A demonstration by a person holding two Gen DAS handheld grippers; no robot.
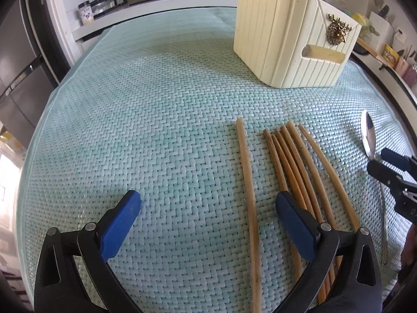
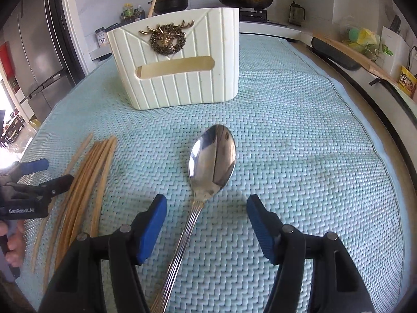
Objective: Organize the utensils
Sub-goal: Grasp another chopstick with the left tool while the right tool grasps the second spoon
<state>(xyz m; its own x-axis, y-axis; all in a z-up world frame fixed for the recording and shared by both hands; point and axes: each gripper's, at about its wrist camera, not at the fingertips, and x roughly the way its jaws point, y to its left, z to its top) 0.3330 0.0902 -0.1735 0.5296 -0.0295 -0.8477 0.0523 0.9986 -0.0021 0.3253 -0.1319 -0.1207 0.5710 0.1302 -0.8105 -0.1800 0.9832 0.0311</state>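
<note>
Both grippers' fingers (image 2: 156, 224) gape over shiny spoon (image 2: 212, 159) and tan chopsticks (image 1: 294, 167)

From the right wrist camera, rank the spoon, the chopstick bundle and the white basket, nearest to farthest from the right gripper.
1. Metal spoon: lies between the open fingers of the right gripper, handle running under it.
2. Chopstick bundle: on the mat, off to the left.
3. White basket: standing straight ahead, beyond the spoon.
</note>
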